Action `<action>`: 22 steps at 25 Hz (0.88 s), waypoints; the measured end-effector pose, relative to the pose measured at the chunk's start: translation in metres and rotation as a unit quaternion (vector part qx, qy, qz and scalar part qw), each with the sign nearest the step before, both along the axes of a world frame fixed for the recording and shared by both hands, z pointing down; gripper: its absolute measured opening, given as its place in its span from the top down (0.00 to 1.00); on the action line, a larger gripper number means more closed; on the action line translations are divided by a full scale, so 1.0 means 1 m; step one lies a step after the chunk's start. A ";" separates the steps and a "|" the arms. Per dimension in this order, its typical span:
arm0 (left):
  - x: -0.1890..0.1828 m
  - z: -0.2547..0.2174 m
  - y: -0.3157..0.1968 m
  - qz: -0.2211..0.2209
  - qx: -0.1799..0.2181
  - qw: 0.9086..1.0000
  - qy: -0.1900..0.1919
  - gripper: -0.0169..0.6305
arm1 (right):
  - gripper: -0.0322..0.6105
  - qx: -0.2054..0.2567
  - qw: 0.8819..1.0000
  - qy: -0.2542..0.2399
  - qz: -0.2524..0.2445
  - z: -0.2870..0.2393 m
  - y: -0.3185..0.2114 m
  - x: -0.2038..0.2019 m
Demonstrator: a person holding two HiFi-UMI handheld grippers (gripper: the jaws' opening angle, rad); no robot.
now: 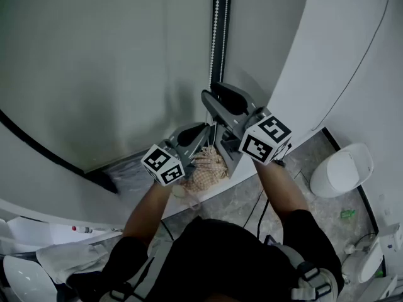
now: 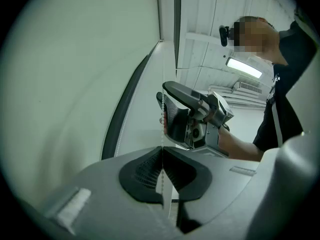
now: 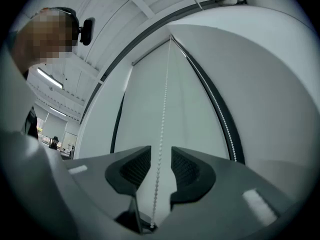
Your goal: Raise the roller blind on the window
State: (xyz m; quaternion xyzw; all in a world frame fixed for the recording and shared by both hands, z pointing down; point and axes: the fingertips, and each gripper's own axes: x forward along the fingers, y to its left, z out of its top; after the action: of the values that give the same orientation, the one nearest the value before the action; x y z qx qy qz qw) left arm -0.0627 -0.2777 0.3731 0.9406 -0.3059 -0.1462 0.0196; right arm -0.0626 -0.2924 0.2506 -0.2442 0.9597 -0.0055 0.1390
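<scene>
Chain [image 3: 163, 109] is what you work here, not the cloth. The thin white bead chain hangs just beside the blind [image 3: 142, 91], running from the top corner of the window down to your two grippers. Your left gripper [image 2: 162, 151] has its jaws pressed together on the chain, with the beads caught between the dark ribbed pads. Your right gripper [image 3: 161, 154] sits higher up the chain than the left one, and its jaws are spread. The chain runs through the gap, but the pads do not press on it. I think the chain will feel very light and floppy, so it may swing away if you bump it. The beads are small and round and likely a bit slippery, but they should catch well in the ribs once you squeeze. The best place to grab looks like a spot higher up, right in the middle of the pads. Pull along the line of the chain, not sideways, since a thin chain like this could slip off or snap if you yank it. The blind looks like soft, light cloth, so a gentle pull should do.
</scene>
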 end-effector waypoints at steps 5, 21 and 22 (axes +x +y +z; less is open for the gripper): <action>0.000 0.000 0.003 0.000 0.002 1.000 0.002 0.96 | 0.82 0.003 1.000 -0.018 -0.001 -0.008 0.001 -0.001; -0.001 0.014 -0.012 -0.009 0.010 1.000 -0.019 0.97 | 0.93 0.064 0.998 0.015 0.018 -0.001 -0.003 -0.003; 0.000 0.018 -0.013 -0.010 0.008 1.000 -0.023 0.97 | 0.93 0.058 0.998 0.010 0.020 0.003 -0.005 0.000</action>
State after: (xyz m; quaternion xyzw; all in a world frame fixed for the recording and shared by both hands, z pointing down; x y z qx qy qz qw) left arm -0.0628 -0.2911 0.3912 0.9406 -0.3145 -0.1275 0.0039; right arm -0.0626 -0.2972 0.2539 -0.2546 0.9548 0.0551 0.1434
